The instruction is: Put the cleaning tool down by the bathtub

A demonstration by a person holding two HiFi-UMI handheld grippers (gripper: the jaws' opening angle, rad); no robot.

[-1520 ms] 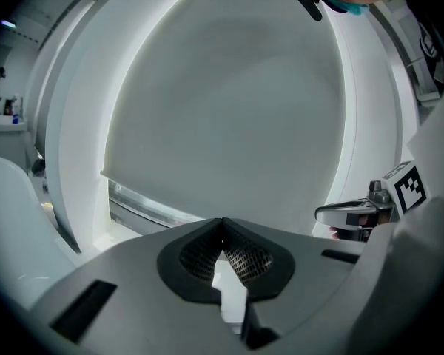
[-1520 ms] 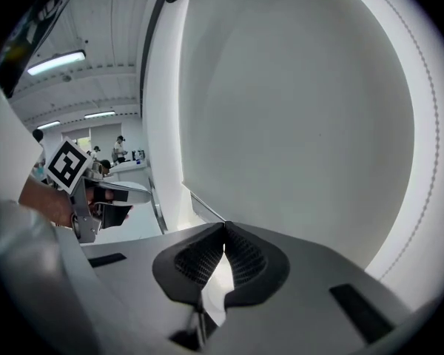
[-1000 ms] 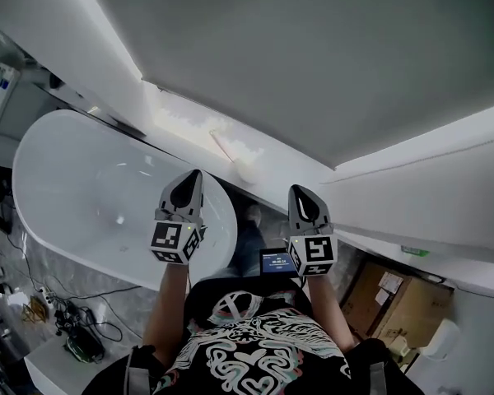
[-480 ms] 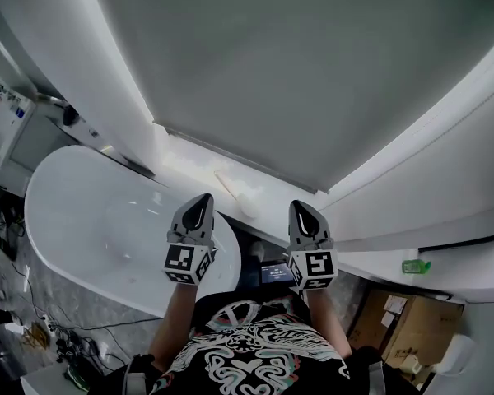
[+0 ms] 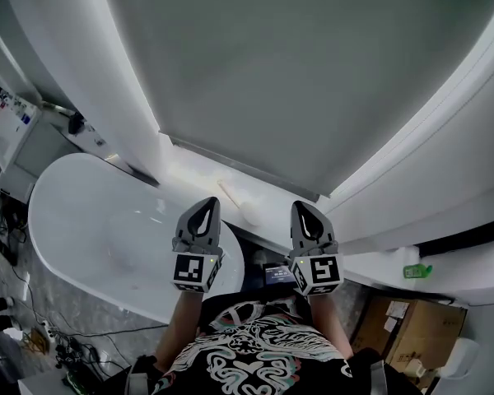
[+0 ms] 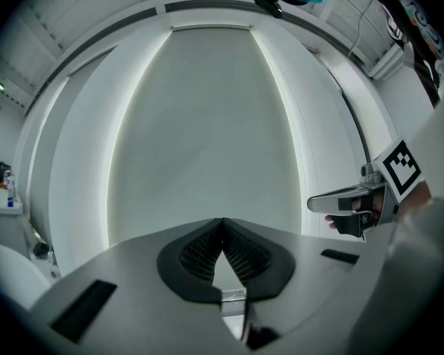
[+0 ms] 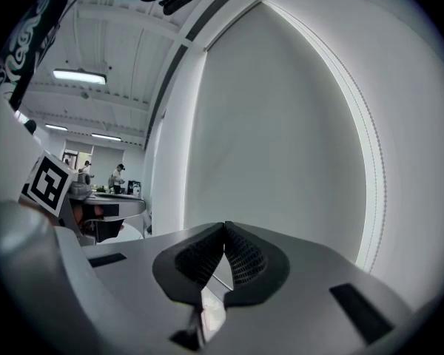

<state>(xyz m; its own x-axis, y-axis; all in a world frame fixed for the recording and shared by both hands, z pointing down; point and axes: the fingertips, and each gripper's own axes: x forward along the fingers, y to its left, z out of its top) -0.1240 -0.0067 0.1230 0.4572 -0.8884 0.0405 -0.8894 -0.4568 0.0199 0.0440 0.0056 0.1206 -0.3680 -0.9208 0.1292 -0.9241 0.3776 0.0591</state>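
- A white room; a wide grey panel (image 5: 296,81) with lit edges fills the far wall.
- At the far left stands a white cabinet (image 5: 16,142), and nearer, cables (image 5: 62,344) lie on the grey floor.
- A white tub (image 5: 99,229) stretches along the left, below the panel.
- The left tongs (image 5: 207,206) hang over the tub's right end, pressed together with nothing between them, pointing at the panel.
- The cleaning tool (image 5: 243,206), white with a rounded head, lies on the lit ledge at the panel's foot. It is just beyond the tub's right end, farther than both tongs, between them and touching neither.
- The right tongs (image 5: 305,208), beside the left ones, are likewise pressed together and empty.
- At the right, a green bottle (image 5: 416,271) sits on a white ledge, with a cardboard box (image 5: 412,323) nearer.
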